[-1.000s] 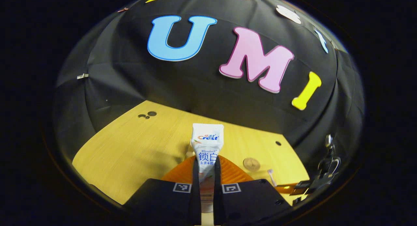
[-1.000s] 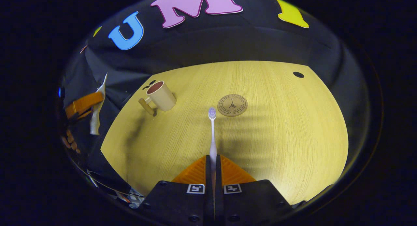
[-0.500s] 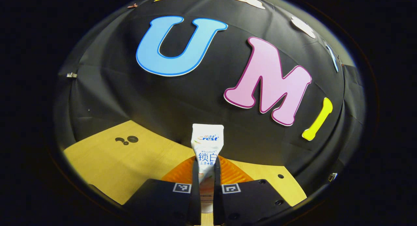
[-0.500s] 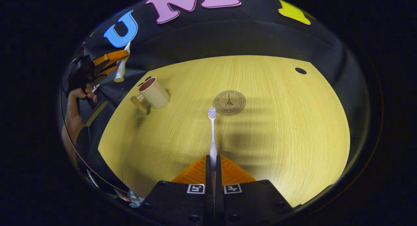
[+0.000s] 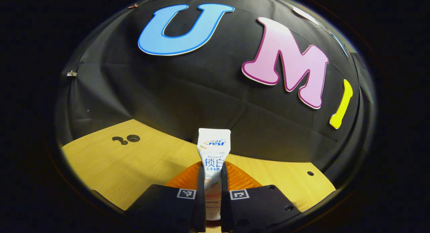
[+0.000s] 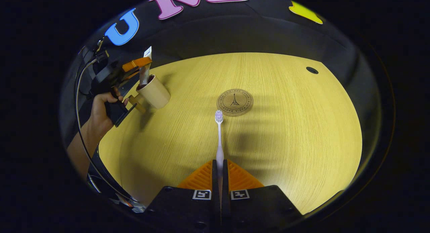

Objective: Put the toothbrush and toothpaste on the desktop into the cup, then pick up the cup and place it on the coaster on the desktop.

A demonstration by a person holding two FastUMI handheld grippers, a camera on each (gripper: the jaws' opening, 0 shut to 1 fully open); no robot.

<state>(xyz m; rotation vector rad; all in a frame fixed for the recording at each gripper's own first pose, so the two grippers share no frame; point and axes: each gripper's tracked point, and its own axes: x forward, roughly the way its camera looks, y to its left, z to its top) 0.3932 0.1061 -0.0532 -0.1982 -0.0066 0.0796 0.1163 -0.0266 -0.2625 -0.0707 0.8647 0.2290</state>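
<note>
Now the left tongs (image 5: 212,179) grip the toothpaste (image 5: 213,149), a white tube, cap end just entering the cup (image 6: 153,92) at the tabletop's (image 6: 285,125) left edge; next, I judge, lower and release it. The right tongs (image 6: 220,174) pinch a slim white toothbrush (image 6: 219,135), head forward, near the round coaster (image 6: 234,102).
</note>
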